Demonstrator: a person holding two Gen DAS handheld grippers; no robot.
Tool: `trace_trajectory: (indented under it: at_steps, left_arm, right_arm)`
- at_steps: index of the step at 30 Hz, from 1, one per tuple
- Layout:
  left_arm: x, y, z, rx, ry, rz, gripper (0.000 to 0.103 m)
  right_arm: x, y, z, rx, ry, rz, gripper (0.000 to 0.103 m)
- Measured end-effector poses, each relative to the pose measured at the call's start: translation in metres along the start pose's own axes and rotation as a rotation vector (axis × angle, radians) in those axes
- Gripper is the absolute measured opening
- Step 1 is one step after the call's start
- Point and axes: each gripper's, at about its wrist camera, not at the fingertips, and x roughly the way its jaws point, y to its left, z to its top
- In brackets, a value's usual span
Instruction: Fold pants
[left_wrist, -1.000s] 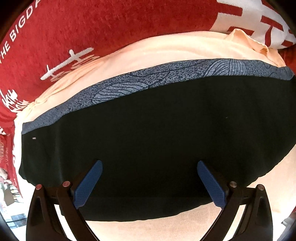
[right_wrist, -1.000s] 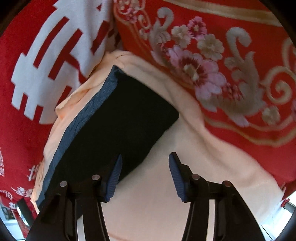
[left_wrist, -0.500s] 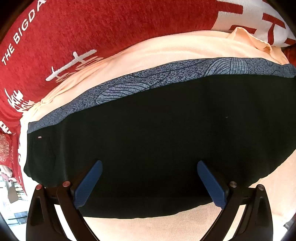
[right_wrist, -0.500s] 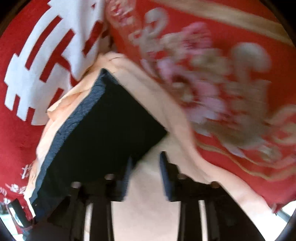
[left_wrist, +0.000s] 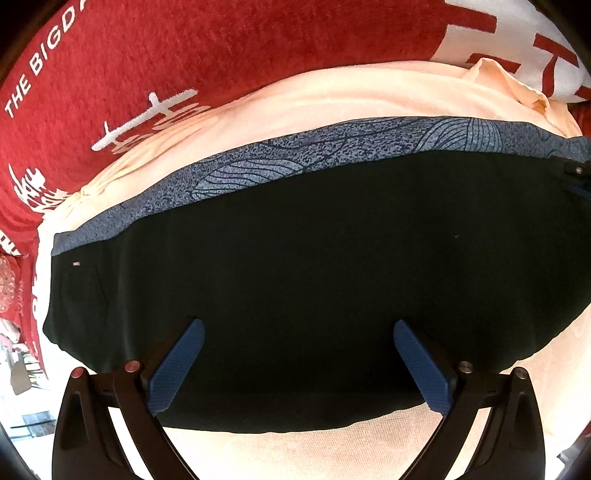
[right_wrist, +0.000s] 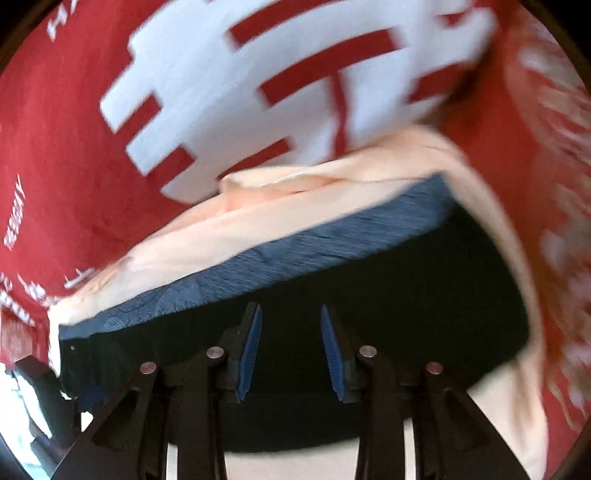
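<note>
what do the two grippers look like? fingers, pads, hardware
The left gripper and the right gripper look alike: black angular plastic fingers, blue finely textured pads on the inner faces, round silver pivot pins. No cables, markings, hands or sleeves are visible.

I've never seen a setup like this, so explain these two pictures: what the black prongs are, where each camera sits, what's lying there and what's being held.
No robot here: a person carries a hand-held gripper in each hand, with a wide-angle camera on each looking along its two blue-padded fingers. One picture is from the left hand-held gripper, the other from the right hand-held gripper. Both look down on black pants with a blue patterned waistband, lying folded on a peach cloth over a red blanket. Neither holds anything: the left's fingers are wide apart, the right's closer together after narrowing, both above the pants.
</note>
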Motion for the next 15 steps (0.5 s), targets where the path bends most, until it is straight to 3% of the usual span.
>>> trace_trajectory:
  at_steps: [2, 4, 7, 8, 11, 15]
  left_arm:
    - [0.002, 0.003, 0.001, -0.004, 0.006, -0.007, 0.103]
    - [0.002, 0.003, 0.001, -0.003, 0.004, -0.013, 0.103]
    - [0.002, 0.003, 0.001, 0.006, 0.004, -0.018, 0.103]
    - [0.002, 0.003, 0.001, 0.010, 0.007, -0.019, 0.103]
    - [0.002, 0.003, 0.002, 0.018, 0.012, -0.017, 0.103]
    - [0.000, -0.002, 0.003, 0.042, 0.006, -0.003, 0.103]
  right_arm:
    - [0.015, 0.004, -0.002, -0.017, 0.031, -0.035, 0.036]
    - [0.016, -0.001, 0.000, -0.014, 0.008, -0.050, 0.034]
    - [0.006, -0.019, -0.001, 0.013, -0.021, -0.198, 0.034]
    - [0.003, -0.026, -0.002, 0.030, -0.019, -0.212, 0.034]
    - [-0.014, -0.041, -0.010, 0.082, -0.018, -0.222, 0.037]
    - [-0.038, -0.048, -0.037, 0.173, -0.006, -0.169, 0.038]
